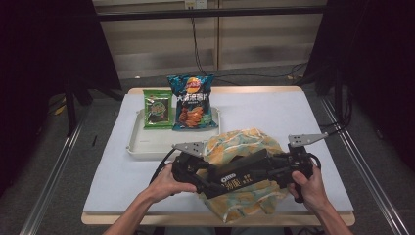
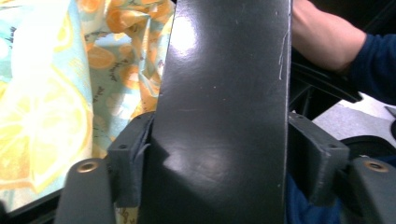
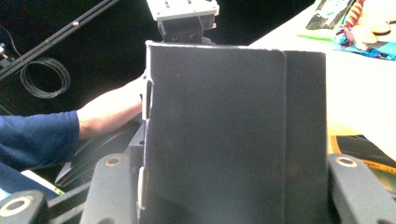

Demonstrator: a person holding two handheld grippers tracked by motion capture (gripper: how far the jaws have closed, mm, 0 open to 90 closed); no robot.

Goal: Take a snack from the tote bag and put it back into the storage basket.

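Here, high view: black box point(image 1: 238, 175) spans both grippers above the lemon-print bag point(image 1: 244, 147) on the counter point(image 1: 274, 112).
Left gripper point(image 2: 217, 158) view: jaws flank the box, grip unclear; it could sag.
Right gripper point(image 3: 233, 186) view: jaws clamp the box's end; one-sided hold may twist.

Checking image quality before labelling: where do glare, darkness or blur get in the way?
High view: room edges dark, table well lit. Left gripper view: glare patches on the black box, bag blown out and soft. Right gripper view: box face dim, background black.
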